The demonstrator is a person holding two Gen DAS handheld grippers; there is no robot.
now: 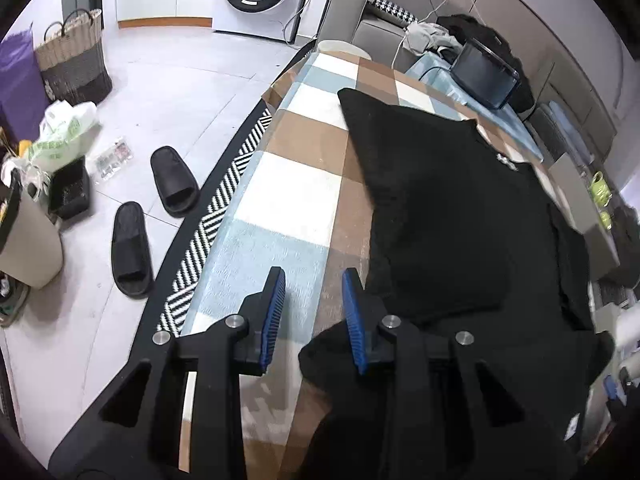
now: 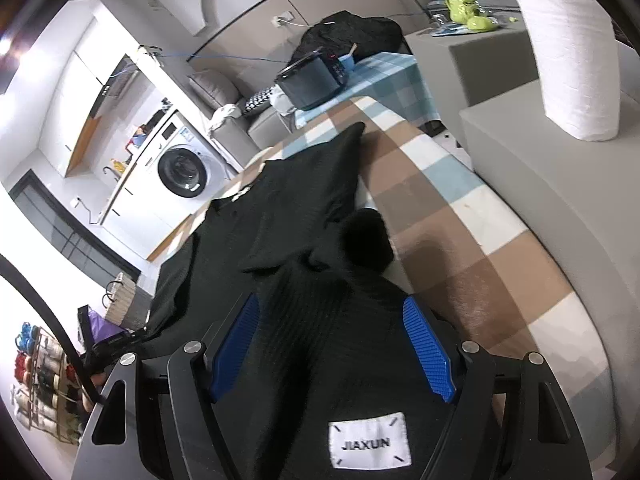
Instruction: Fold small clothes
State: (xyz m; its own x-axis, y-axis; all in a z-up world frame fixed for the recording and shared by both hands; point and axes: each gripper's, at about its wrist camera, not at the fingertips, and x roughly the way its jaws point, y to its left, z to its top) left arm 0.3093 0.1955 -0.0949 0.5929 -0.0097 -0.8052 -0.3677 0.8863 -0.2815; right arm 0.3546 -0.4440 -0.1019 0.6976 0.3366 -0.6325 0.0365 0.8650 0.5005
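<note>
**Black garment spread along the checked table, both tongs open**

We cannot make out what kind of clothing the black garment [image 1: 460, 208] is: its dark knit swallows seams and folds, and its near end runs under the tongs and out of both views. A small white mark [image 1: 507, 159] on it is too small to read. In the right wrist view a white label [image 2: 369, 445] reading JIAXUN sits on the cloth at the bottom edge. The person's hands are hidden behind the cameras.

The garment lies on the table [image 1: 280, 200], which is covered by a brown, white and pale blue checked cloth. Its long axis follows the table's length, from the tongs toward the far end, where a dark tablet-like device [image 1: 484, 74] stands. One pointed corner [image 1: 344, 94] reaches toward that far end, and a layer of cloth is folded over on top of the rest.

The left tongs [image 1: 314, 276] hover low over the table at the garment's near left edge, fingers spread with nothing between them; the right-hand finger [image 1: 354, 312] sits right at the cloth's edge, though we cannot tell if it touches. The right tongs [image 2: 331, 308] point along the garment toward the device, fingers spread wide over the black cloth, which fills the gap between them, not pinched.
</note>
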